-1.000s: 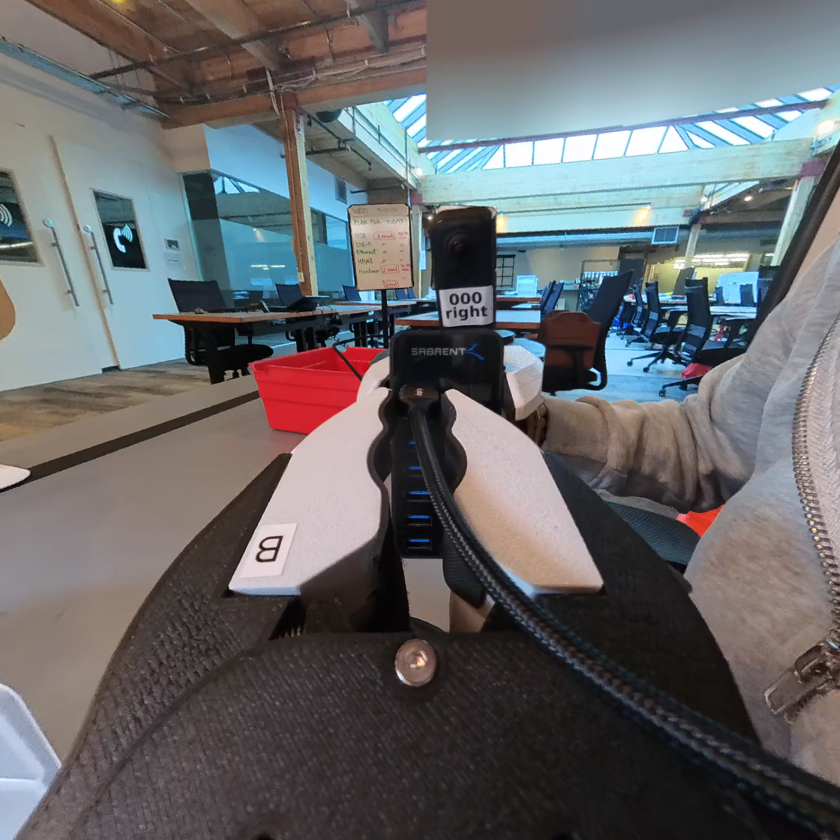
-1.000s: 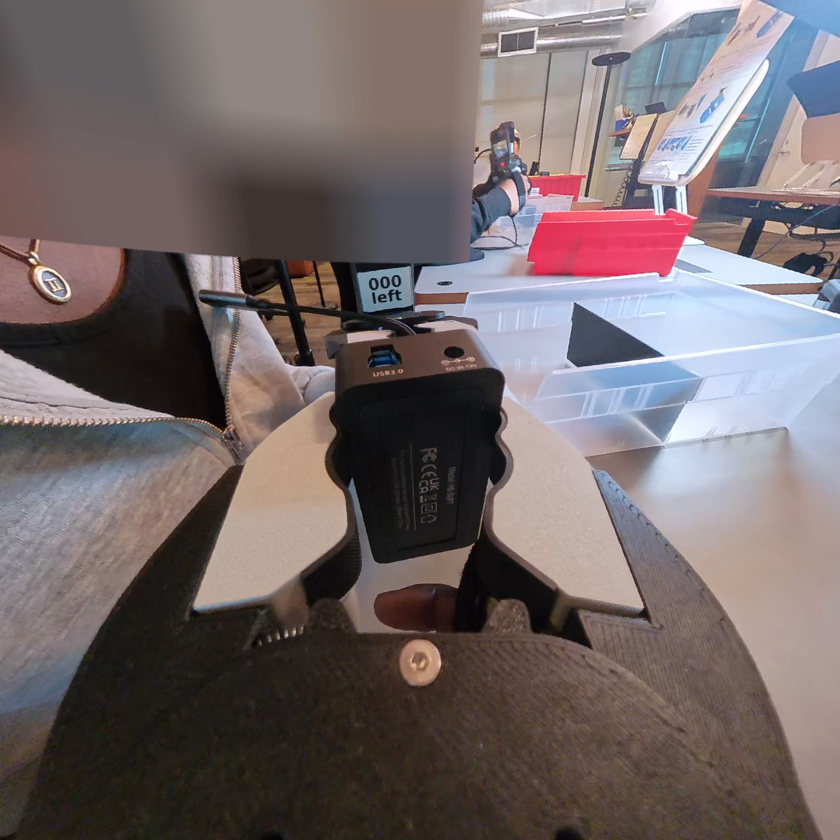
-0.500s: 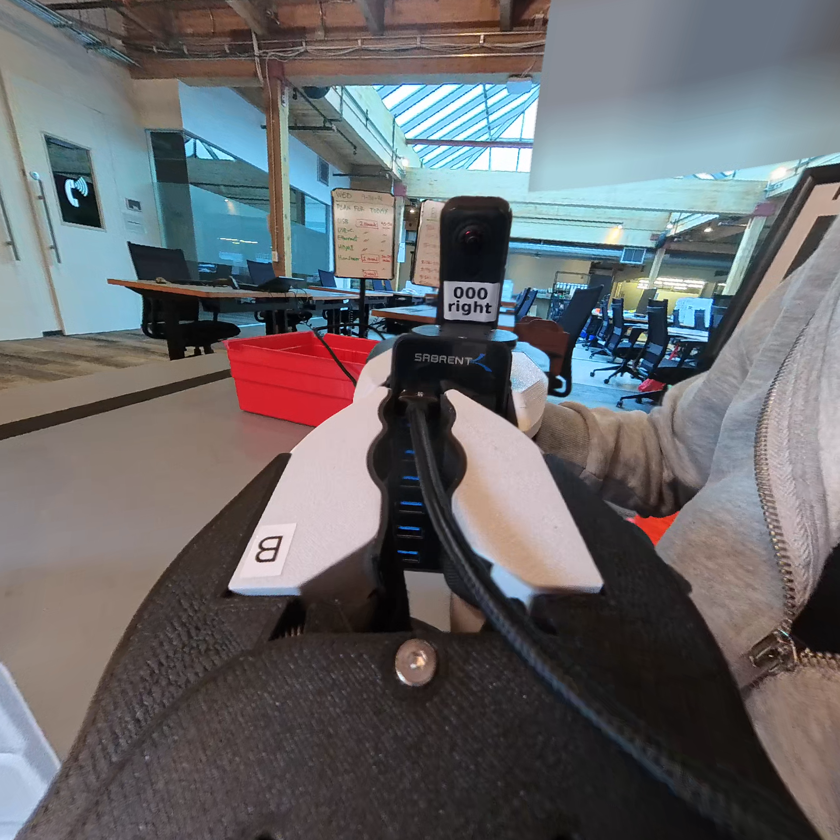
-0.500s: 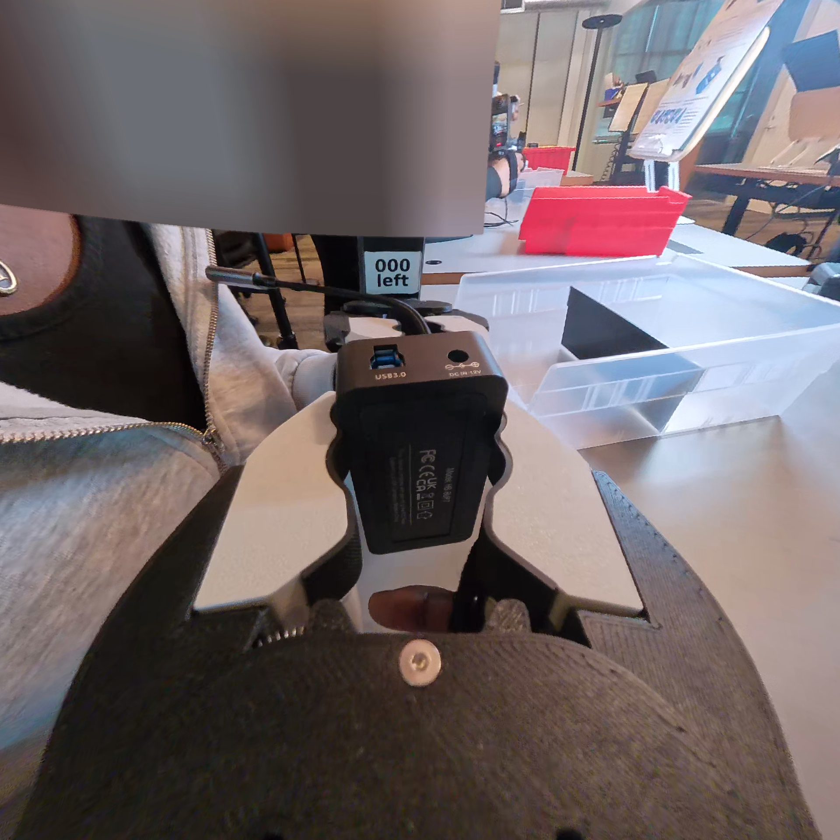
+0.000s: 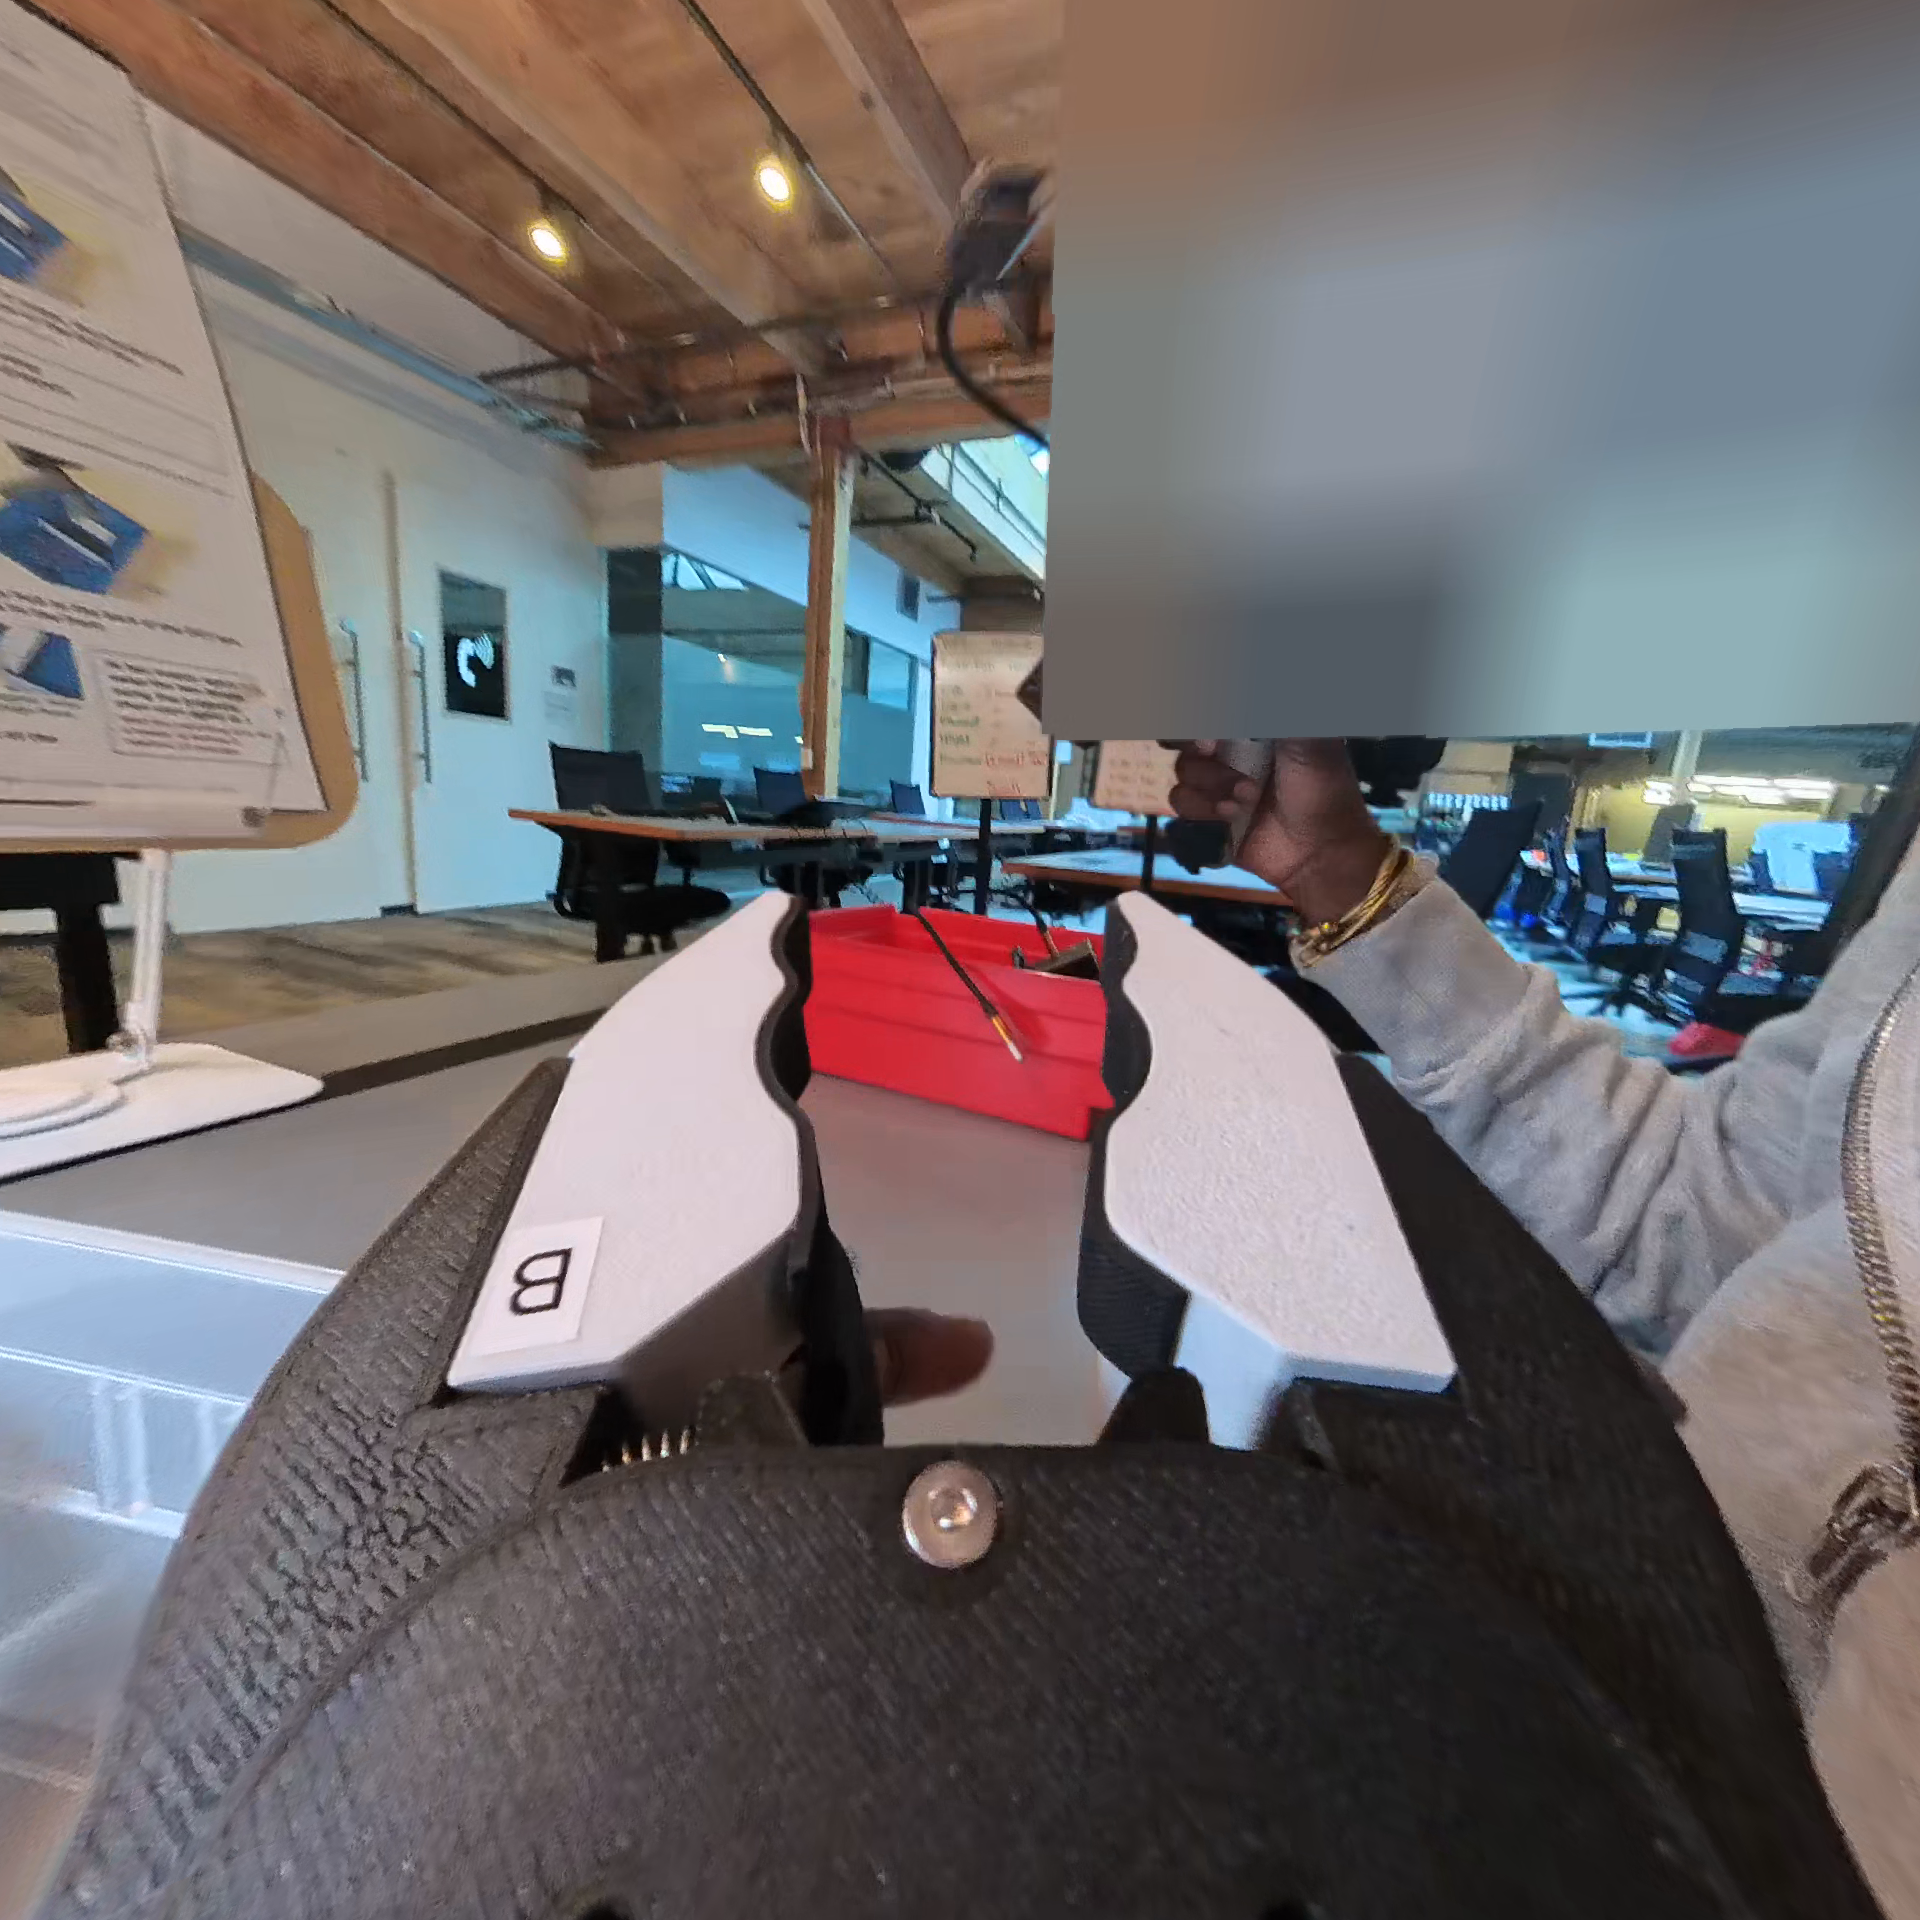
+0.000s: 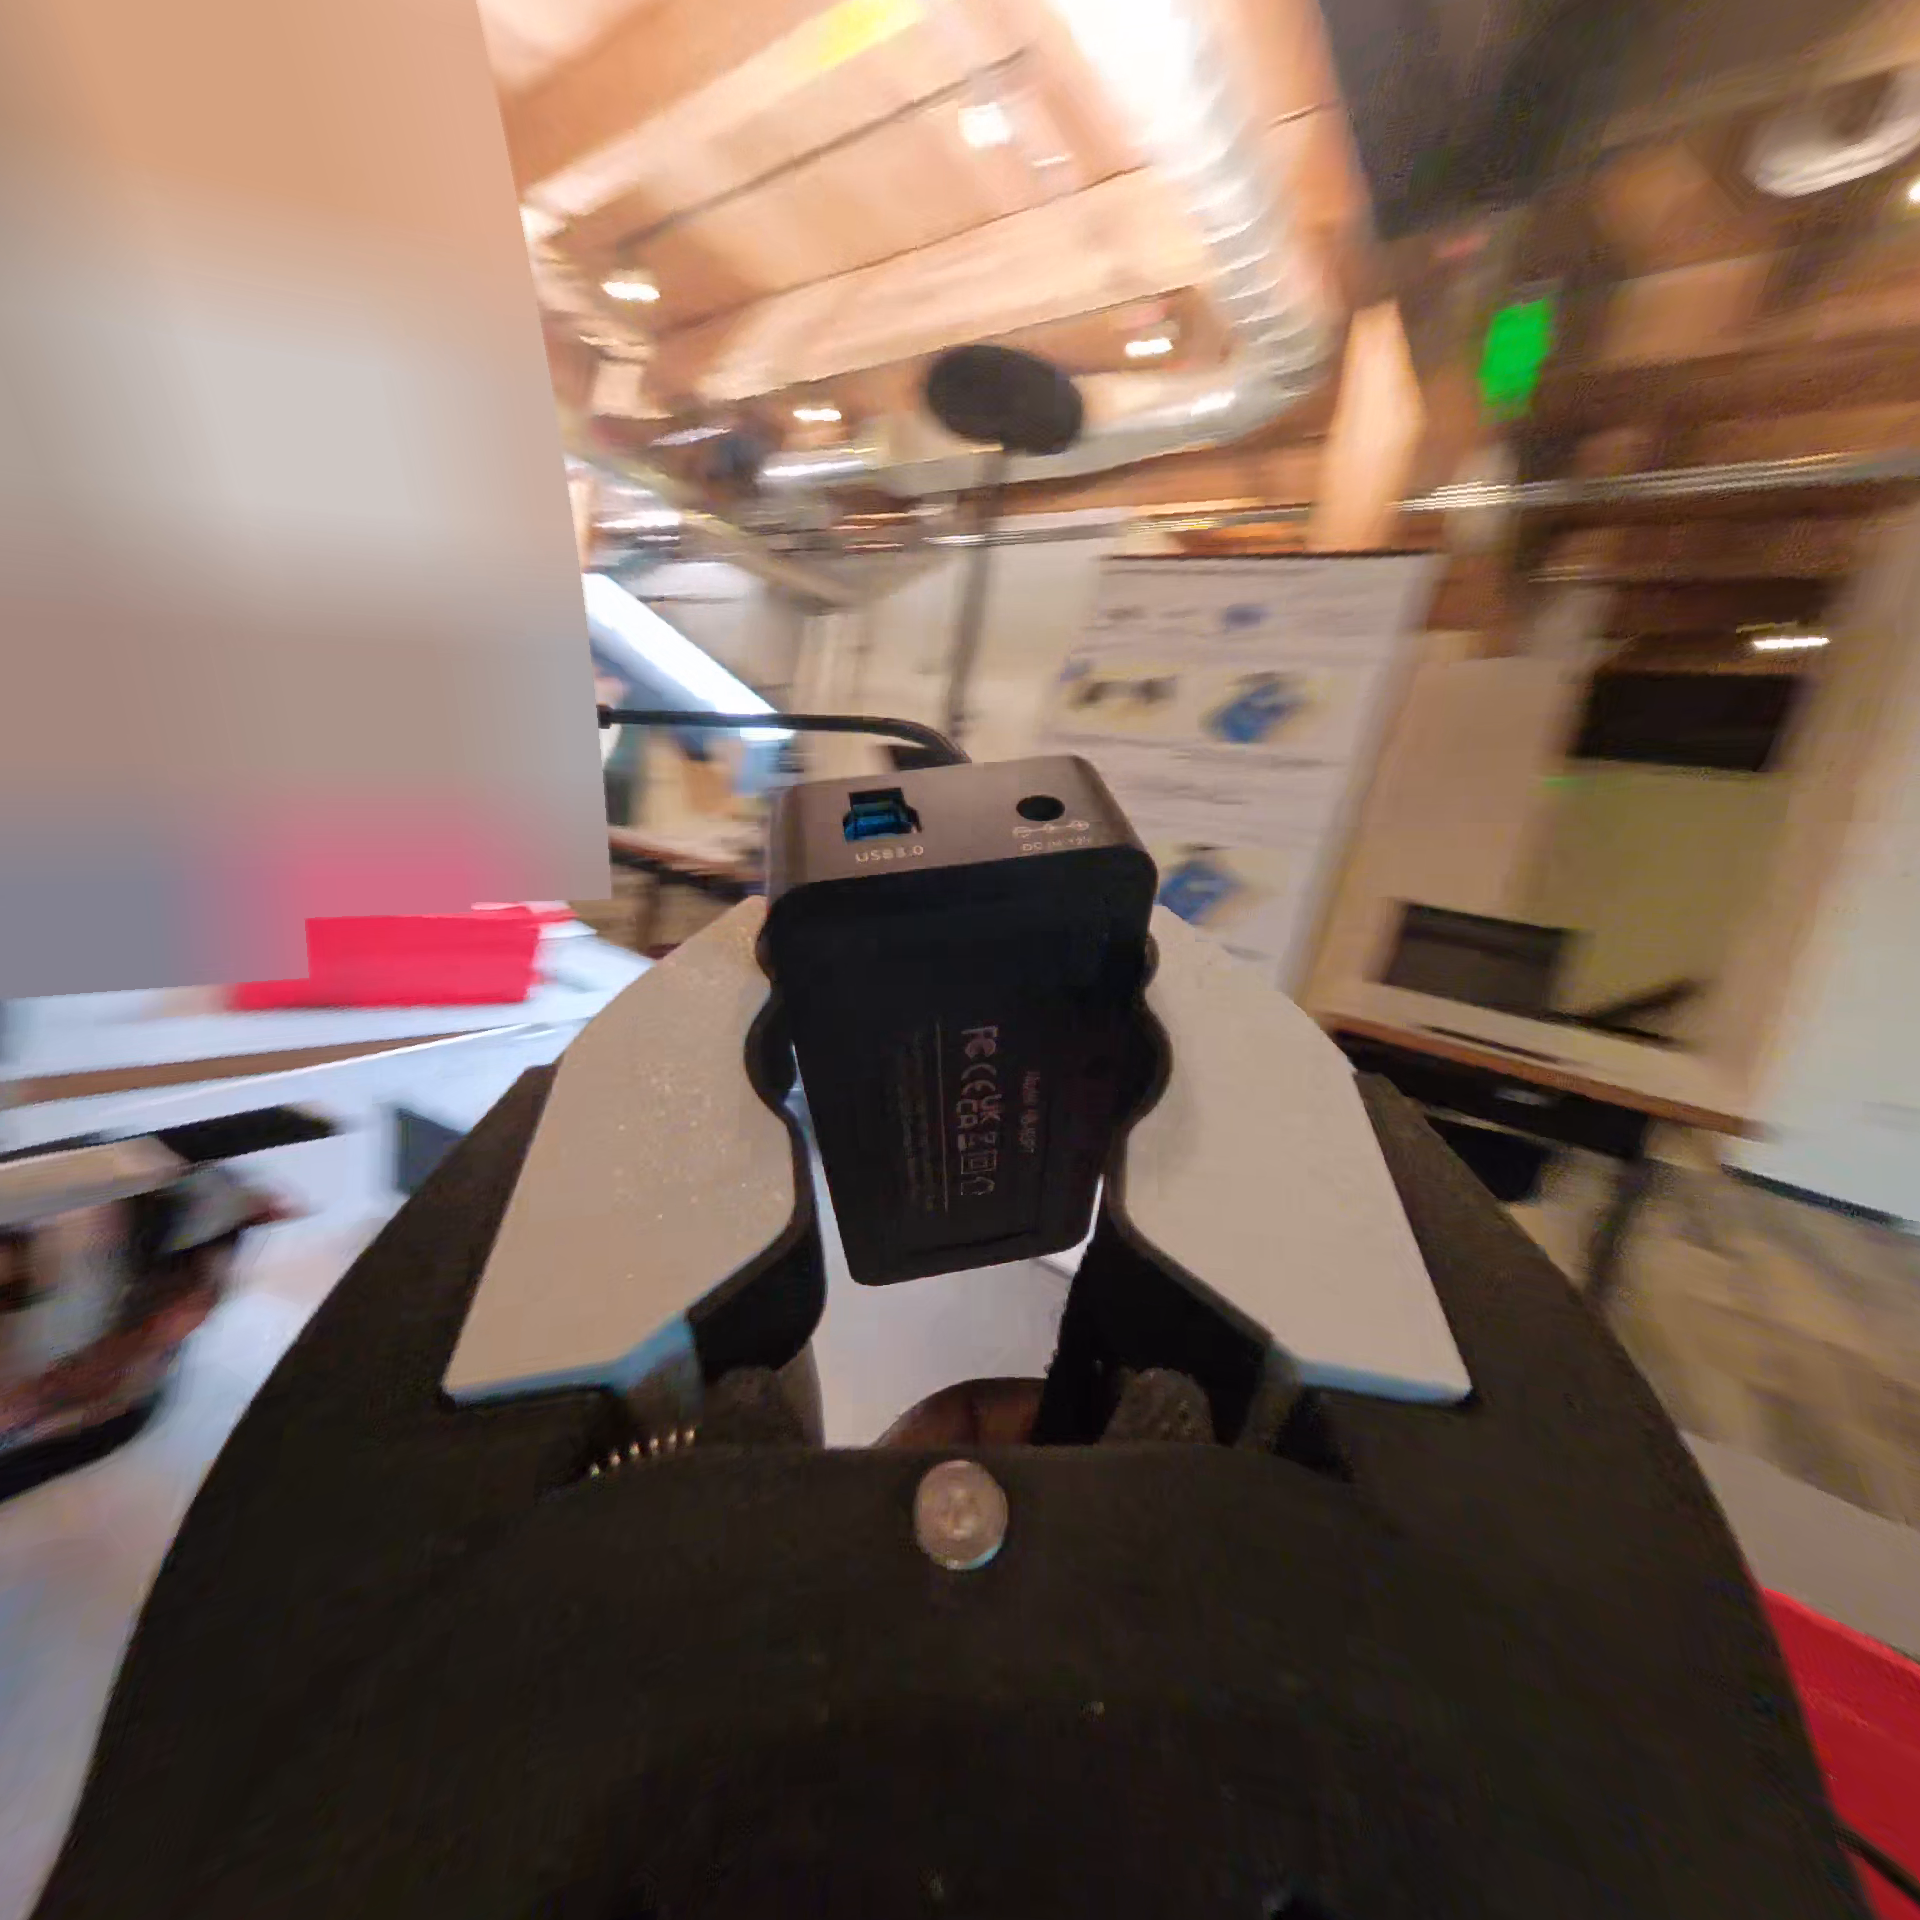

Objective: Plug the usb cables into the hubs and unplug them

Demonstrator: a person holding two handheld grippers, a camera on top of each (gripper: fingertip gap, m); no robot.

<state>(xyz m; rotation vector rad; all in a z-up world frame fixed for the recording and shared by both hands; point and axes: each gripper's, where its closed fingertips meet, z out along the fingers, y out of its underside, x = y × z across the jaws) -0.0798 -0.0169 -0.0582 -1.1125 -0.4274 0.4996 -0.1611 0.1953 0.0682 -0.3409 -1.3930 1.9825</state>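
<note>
black hub (image 6: 961, 1023) in right hand-held gripper (image 6: 961, 997)

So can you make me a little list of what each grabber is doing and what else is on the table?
left gripper: jaws open, nothing between them
right gripper: jaws shut on the black USB hub
cable: thin, black, runs off to the left from behind the hub's top; where it joins is hidden
hub's end ports: both empty
red bin: on the grey table, ahead of the left gripper
clear plastic bin: at the left gripper's left
right wrist view: blurred by motion
</note>
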